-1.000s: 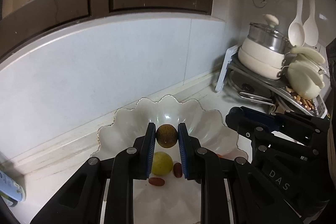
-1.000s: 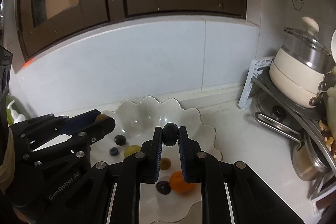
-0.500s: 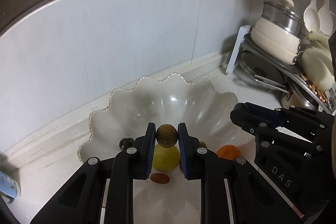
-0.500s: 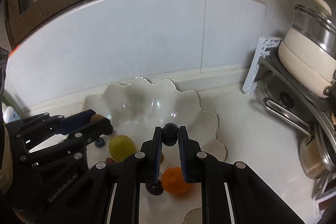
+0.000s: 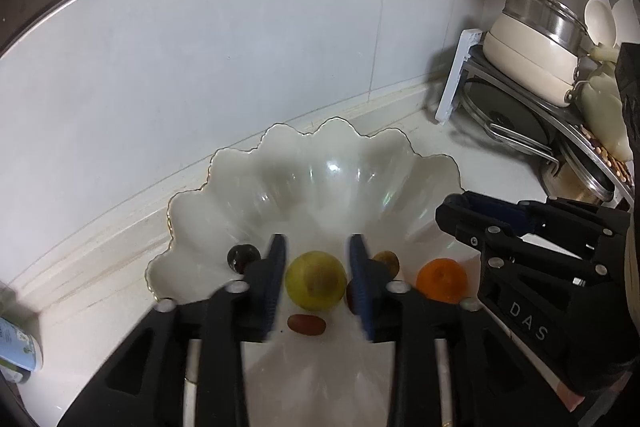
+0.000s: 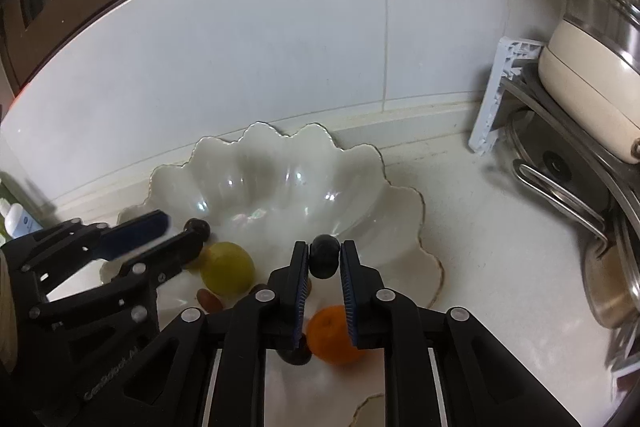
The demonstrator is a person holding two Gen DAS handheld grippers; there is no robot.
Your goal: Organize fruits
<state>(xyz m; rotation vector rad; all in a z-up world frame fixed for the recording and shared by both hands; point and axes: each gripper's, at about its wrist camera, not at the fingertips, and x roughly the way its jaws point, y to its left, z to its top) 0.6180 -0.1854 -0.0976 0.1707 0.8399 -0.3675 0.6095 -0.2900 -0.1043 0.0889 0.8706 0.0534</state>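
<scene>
A white scalloped bowl (image 5: 320,131) (image 6: 280,131) holds a yellow-green fruit (image 5: 316,281) (image 6: 227,269), an orange (image 5: 441,281) (image 6: 334,335), a red oval fruit (image 5: 307,324), a dark round fruit (image 5: 240,257) and a small brown fruit (image 5: 386,261). My left gripper (image 5: 318,247) (image 6: 176,229) hangs low over the green fruit. Its jaws are opening and nothing is gripped between them. My right gripper (image 6: 325,259) (image 5: 452,215) is over the bowl's right side with a dark round fruit (image 6: 325,255) between its pads. Its jaws are starting to open, and the pads still touch the fruit.
A metal rack with a cream pot (image 5: 536,39) (image 6: 588,87), lids and pans stands at the right. A white slatted board (image 6: 500,95) leans against it. A small bottle (image 5: 16,351) lies at the left. The tiled wall runs close behind the bowl.
Both grippers sank toward the bowl. The left jaws parted and the brown fruit is gone from between them. The right gripper still carries the dark fruit.
</scene>
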